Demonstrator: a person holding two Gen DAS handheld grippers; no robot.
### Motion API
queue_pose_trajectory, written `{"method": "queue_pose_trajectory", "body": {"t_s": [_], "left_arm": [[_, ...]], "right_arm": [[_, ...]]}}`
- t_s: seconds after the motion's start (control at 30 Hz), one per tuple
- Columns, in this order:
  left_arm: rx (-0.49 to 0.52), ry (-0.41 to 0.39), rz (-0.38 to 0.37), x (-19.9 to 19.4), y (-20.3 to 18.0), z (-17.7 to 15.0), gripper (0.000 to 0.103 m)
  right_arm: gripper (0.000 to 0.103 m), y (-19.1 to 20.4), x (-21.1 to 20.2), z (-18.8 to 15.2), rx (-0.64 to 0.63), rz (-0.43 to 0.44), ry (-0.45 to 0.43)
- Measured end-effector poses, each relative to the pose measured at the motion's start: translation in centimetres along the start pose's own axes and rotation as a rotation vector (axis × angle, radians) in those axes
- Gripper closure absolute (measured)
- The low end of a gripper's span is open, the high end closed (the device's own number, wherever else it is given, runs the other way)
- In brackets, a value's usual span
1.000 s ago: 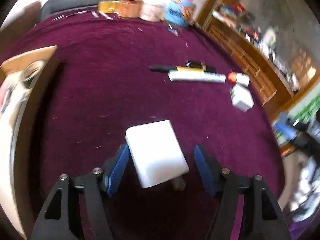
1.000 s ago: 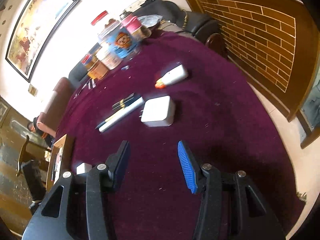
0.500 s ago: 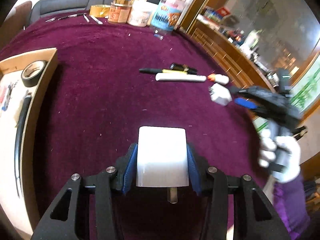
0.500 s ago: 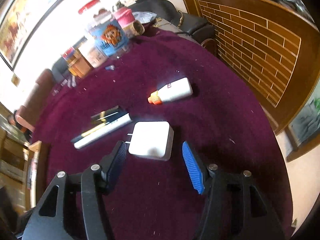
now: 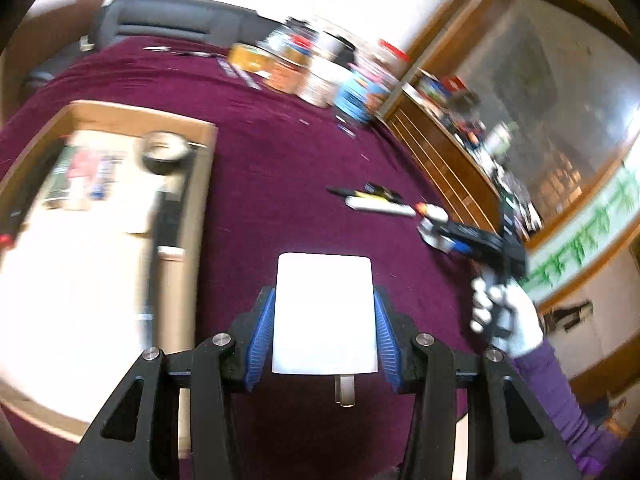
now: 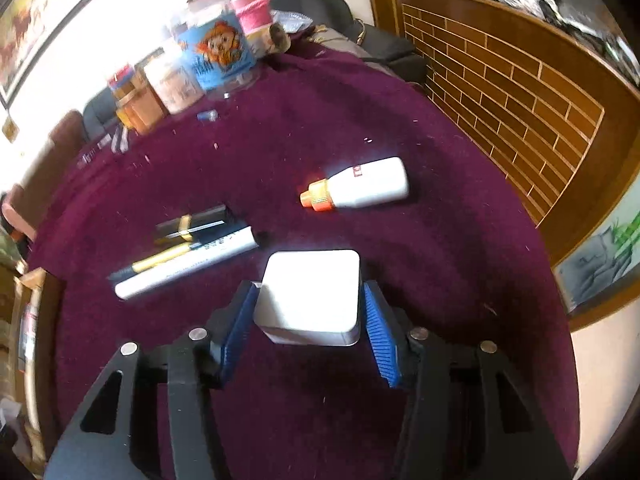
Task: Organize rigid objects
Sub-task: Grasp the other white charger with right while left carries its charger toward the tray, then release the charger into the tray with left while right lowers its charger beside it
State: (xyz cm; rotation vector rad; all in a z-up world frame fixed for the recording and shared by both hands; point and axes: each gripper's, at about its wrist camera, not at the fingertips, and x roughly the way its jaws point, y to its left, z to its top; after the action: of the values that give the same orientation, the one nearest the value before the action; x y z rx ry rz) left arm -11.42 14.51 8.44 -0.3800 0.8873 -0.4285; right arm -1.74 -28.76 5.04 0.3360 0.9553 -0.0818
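Observation:
My left gripper (image 5: 324,294) is shut on a white plug adapter (image 5: 324,320) and holds it above the purple tablecloth, its metal prong (image 5: 345,390) pointing back at me. A second white adapter (image 6: 310,304) lies on the cloth between the blue pads of my right gripper (image 6: 309,286). Those jaws are closing, and a thin gap still shows at the right pad. In the left wrist view the right gripper (image 5: 452,240) sits over that adapter, held by a white-gloved hand (image 5: 504,316).
An open cardboard box (image 5: 202,200) with a tape roll (image 5: 164,154) stands to the left. A white marker (image 6: 188,264), a black-and-gold pen (image 6: 160,262), a black case (image 6: 192,224) and a glue bottle (image 6: 360,184) lie ahead. Jars (image 6: 216,56) line the far edge.
My left gripper closed on the first adapter, lifted it and swung left toward the box. The right gripper moved forward until the second adapter lay between its jaws.

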Motion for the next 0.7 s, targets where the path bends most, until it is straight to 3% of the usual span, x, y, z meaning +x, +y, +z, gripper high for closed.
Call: {"method": "queue_pose_trajectory", "body": {"t_s": [0.17, 0.37, 0.5, 0.7], "left_arm": [[-0.101, -0.045, 0.118, -2.4, 6.7, 0.8, 0.061], [-0.218, 0.019, 0.263, -2.3, 13.5, 1.2, 0.061], [-0.262, 0.061, 0.281, -0.9, 16.1, 1.7, 0.061], [-0.25, 0.075, 0.314, 0.8, 16.7, 4.5, 0.06]], "right_arm": [[0.053, 1.8, -4.3, -0.6, 0.004, 0.137, -0.042], [0.053, 9.0, -5.5, -1.8, -0.095, 0.296, 0.001], [0.053, 14.8, -5.0, -3.1, -0.163, 0.402, 0.061], [0.052, 23.9, -3.5, -6.8, -0.288, 0.515, 0.178]]}}
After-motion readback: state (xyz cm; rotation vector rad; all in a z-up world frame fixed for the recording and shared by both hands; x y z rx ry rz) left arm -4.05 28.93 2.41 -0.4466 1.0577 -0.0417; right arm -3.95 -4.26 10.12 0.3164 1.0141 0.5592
